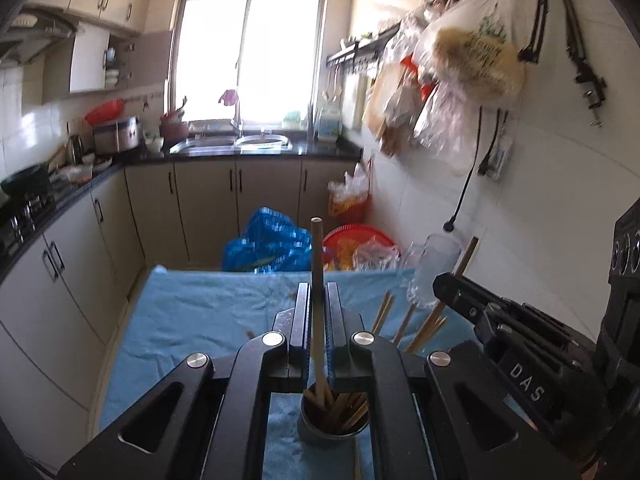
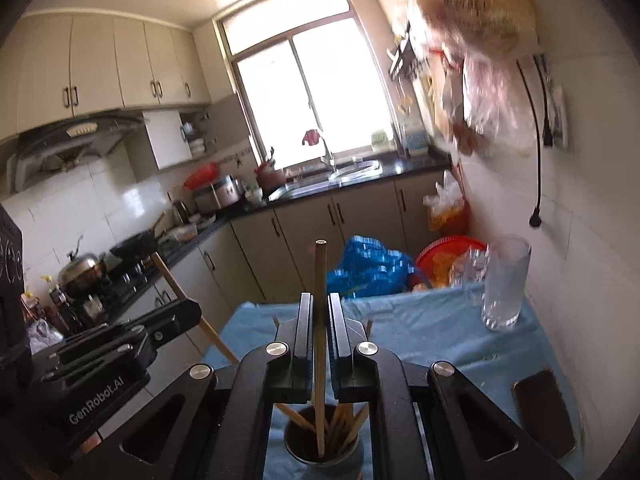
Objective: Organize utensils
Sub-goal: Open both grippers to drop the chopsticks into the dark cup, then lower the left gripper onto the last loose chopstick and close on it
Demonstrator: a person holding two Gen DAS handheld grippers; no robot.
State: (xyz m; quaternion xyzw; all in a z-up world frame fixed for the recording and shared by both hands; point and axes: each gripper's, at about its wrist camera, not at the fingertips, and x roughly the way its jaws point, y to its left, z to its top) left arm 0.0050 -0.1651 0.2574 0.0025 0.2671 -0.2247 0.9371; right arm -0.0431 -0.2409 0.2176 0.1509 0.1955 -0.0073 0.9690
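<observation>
- The left gripper point(image 1: 318, 300) is clamped on one chopstick point(image 1: 317, 264), which stands upright between the jaws with its blunt end above them.
- The right gripper point(image 2: 320, 312) is likewise clamped on a chopstick point(image 2: 320, 276), also upright; its lower end looks to dip into the cup point(image 2: 324, 456).
- The cup point(image 1: 334, 430), already holding a bundle of chopsticks, stands on the blue cloth point(image 1: 200, 312) toward its near edge, just below both grippers.
- A few more sticks point(image 1: 420, 328) show past the left jaws, partly hidden; where they rest cannot be told.
- A glass point(image 2: 505, 284) stands near the cloth's far right corner, and a phone point(image 2: 544, 412) lies at its right edge.
- Judged step: dropping both held sticks into the cup.
- To do it well, each stick should be kept near vertical and centred over the cup mouth, and lowered until its tip is inside the rim before the jaws part.
- The grippers sit close together, so releasing one at a time would likely avoid a clash.
- Sticks in the cup lean outward; an incoming tip could catch them or tip the cup, so a slow descent seems wise.
</observation>
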